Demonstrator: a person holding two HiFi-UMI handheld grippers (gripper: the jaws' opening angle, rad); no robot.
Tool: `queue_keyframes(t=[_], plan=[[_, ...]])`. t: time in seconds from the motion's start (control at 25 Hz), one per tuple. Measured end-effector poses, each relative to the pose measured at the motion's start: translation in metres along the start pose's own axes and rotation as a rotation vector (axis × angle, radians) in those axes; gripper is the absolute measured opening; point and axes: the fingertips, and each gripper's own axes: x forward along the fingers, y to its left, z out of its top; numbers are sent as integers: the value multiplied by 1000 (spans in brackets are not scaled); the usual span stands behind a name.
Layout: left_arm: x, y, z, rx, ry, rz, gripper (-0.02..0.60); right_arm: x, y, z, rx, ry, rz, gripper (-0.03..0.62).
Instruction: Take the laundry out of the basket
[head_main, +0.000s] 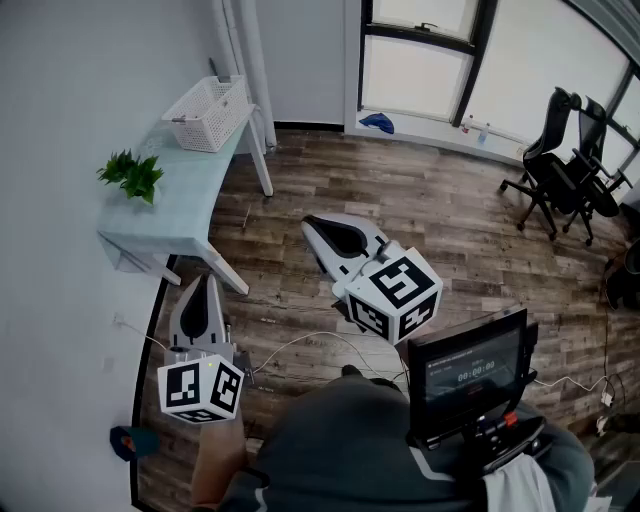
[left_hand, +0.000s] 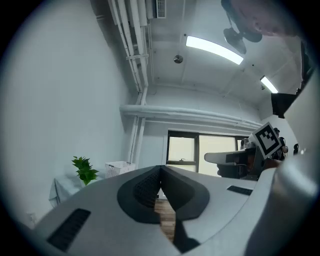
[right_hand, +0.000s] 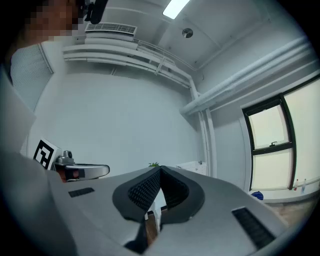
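While both grippers hang closed and empty, the task looks unstarted.
Left gripper (head_main: 205, 282) and right gripper (head_main: 312, 222) each have fingers pressed together on nothing, over the wood floor (head_main: 450, 215). The white basket (head_main: 210, 112) sits at the desk's (head_main: 175, 215) far end, past the plant (head_main: 132, 175), well apart from both. Can't tell whether laundry is inside. Judging by this, all remains: approach, reach in, lift out.
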Motion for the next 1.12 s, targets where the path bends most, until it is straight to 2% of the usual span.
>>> queue_keyframes(t=[0.44, 0.6, 0.88, 1.12], plan=[[2, 8, 12, -6, 16, -9, 9, 9, 0, 16, 35, -21, -30, 15], [-4, 34, 0, -21, 13, -29, 9, 27, 20, 4, 18, -11, -36, 17], [-2, 53, -10, -41, -7, -93, 9, 41, 34, -6, 5, -6, -60, 17], [20, 57, -8, -40, -6, -93, 9, 55, 19, -8, 7, -7, -37, 17]])
